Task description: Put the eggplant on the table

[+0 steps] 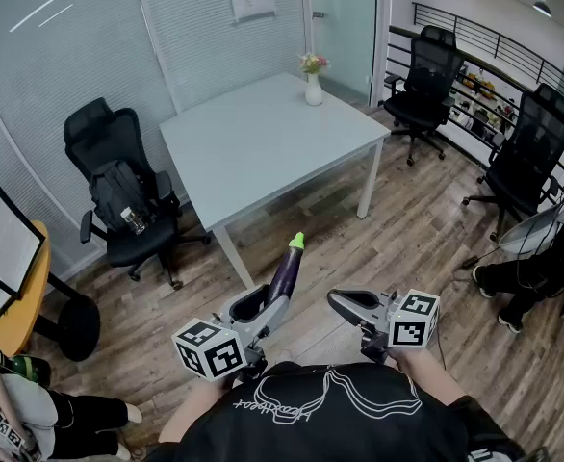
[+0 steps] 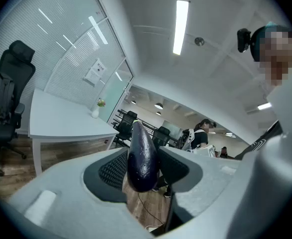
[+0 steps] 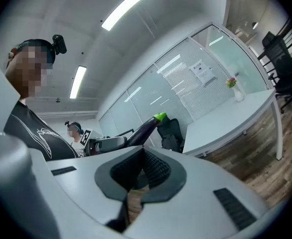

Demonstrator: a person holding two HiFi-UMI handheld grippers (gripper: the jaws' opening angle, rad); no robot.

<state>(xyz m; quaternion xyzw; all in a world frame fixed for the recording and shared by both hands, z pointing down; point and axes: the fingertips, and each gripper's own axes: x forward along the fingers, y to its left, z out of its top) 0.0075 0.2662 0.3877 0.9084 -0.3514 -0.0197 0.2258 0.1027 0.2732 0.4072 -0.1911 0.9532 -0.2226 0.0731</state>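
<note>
Both grippers are held out in front of the person's torso at about waist height, roughly level, side by side and apart. The left gripper (image 1: 265, 305) aims forward toward the bench (image 1: 263, 147), tipped very slightly down. Its jaws are clamped on the eggplant (image 1: 286, 270), one ribbed pad pressing on each side near the thick rounded end. The right gripper (image 1: 344, 303) sits just right of it, pointing left-forward. Its jaws are closed together with nothing between them.

The eggplant is dark purple, glossy, long and slim. The fat end is in the jaws and the bright green stem cap is at the far tip. It sticks out beyond the jaws, angled up and away toward the bench corner. In the right gripper view it shows slanting up with the green cap topmost. It is in the air over the wooden floor (image 1: 426, 229), short of the bench edge and not touching it.

The bench is white, with a small vase (image 1: 313, 87) of flowers at the far corner. A black chair (image 1: 118, 186) holding a backpack stands left of the bench.
</note>
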